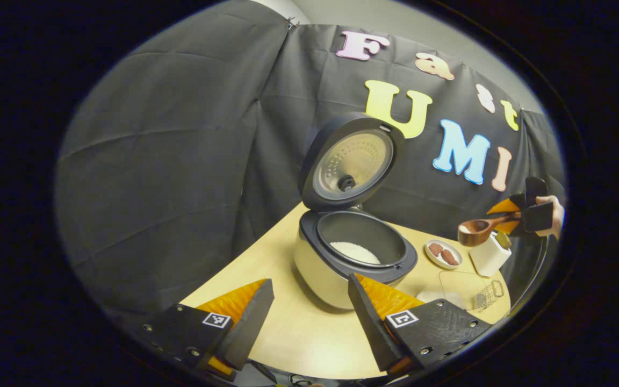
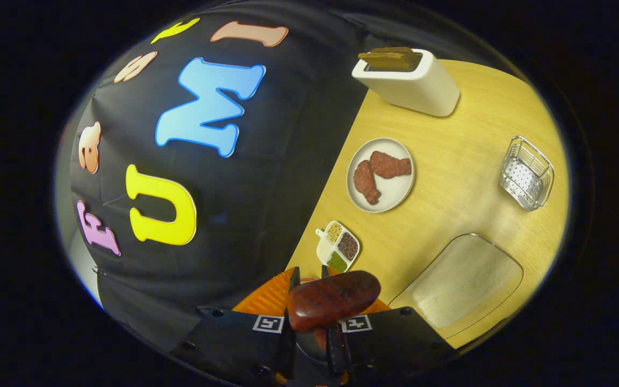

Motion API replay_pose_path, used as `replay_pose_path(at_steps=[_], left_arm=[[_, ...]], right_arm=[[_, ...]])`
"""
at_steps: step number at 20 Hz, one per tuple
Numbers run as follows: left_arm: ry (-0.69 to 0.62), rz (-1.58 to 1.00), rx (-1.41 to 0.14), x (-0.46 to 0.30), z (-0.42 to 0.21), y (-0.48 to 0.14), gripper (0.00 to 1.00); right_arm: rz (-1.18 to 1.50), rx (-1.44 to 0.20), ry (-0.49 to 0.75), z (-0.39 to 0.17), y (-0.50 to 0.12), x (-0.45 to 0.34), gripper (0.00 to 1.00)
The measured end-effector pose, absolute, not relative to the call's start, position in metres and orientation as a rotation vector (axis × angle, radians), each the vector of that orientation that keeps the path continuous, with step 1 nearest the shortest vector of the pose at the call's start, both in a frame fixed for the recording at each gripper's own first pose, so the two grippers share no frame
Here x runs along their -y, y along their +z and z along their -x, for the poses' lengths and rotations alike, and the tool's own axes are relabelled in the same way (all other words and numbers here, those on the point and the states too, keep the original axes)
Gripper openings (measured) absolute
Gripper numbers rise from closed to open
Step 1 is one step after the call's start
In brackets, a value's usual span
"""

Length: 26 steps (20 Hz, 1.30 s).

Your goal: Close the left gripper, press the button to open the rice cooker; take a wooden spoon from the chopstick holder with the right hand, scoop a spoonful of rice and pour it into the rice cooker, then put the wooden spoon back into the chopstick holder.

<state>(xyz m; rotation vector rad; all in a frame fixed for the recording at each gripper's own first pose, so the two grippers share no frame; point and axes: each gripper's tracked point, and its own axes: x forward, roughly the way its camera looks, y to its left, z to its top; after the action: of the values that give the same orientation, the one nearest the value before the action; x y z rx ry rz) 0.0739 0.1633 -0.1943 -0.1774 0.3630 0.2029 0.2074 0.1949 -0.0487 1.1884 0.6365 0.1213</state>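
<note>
Your tabletop (image 2: 449, 156) reads as pale wood-grain laminate with a smooth, faint sheen. The rice cooker (image 1: 336, 269) body looks like glossy cream plastic; its inner pot (image 1: 363, 244) is dark and matt, and the lid liner (image 1: 352, 164) is dimpled, brushed metal. The wooden spoon (image 1: 479, 228) in your right tongs (image 2: 309, 301) is dark polished wood, glossy on the handle end. The chopstick holder (image 2: 411, 83) looks like matt white ceramic or plastic. The small basket (image 2: 527, 172) is shiny perforated metal. The plate (image 2: 380, 174) is smooth and white. The booth wall (image 1: 180, 134) is creased matt cloth.
</note>
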Motion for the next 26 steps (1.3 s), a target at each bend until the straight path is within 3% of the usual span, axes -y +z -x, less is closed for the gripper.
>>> replay_pose_path(at_steps=[2, 3, 4, 5, 6, 8, 11, 18, 19, 20, 21, 22, 26], left_arm=[[0.211, 0.178, -0.370, -0.168, -0.071, -0.197, 0.89], [0.217, 0.180, -0.372, -0.170, -0.069, -0.198, 0.89], [0.223, 0.183, -0.370, -0.172, -0.068, -0.199, 0.89], [0.230, 0.186, -0.370, -0.176, -0.068, -0.200, 0.89], [0.240, 0.188, -0.372, -0.179, -0.066, -0.202, 0.88], [0.260, 0.198, -0.377, -0.187, -0.062, -0.205, 0.89], [0.281, 0.220, -0.383, -0.193, -0.056, -0.210, 0.89], [0.308, 0.209, -0.396, -0.205, -0.050, -0.214, 0.88], [0.315, 0.204, -0.394, -0.207, -0.050, -0.214, 0.89], [0.327, 0.202, -0.392, -0.210, -0.048, -0.213, 0.88], [0.338, 0.203, -0.390, -0.211, -0.047, -0.213, 0.88], [0.348, 0.209, -0.389, -0.212, -0.046, -0.213, 0.88], [0.365, 0.232, -0.400, -0.212, -0.036, -0.219, 0.89]], right_arm=[[-1.161, -0.650, 0.168, -0.212, -0.041, -0.221, 0.20], [-1.150, -0.657, 0.188, -0.214, -0.038, -0.235, 0.24], [-1.141, -0.666, 0.206, -0.217, -0.035, -0.249, 0.20], [-1.132, -0.674, 0.226, -0.217, -0.033, -0.262, 0.24], [-1.122, -0.683, 0.245, -0.218, -0.031, -0.276, 0.20], [-1.093, -0.696, 0.285, -0.221, -0.027, -0.304, 0.24], [-1.010, -0.698, 0.342, -0.221, -0.020, -0.341, 0.20], [-0.708, -0.615, 0.466, -0.219, -0.021, -0.406, 0.20], [-0.667, -0.597, 0.482, -0.219, -0.022, -0.413, 0.24], [-0.623, -0.577, 0.495, -0.220, -0.022, -0.418, 0.20], [-0.574, -0.555, 0.509, -0.221, -0.022, -0.424, 0.24], [-0.526, -0.534, 0.521, -0.219, -0.020, -0.429, 0.19], [-0.339, -0.443, 0.590, -0.215, -0.019, -0.454, 0.20]])
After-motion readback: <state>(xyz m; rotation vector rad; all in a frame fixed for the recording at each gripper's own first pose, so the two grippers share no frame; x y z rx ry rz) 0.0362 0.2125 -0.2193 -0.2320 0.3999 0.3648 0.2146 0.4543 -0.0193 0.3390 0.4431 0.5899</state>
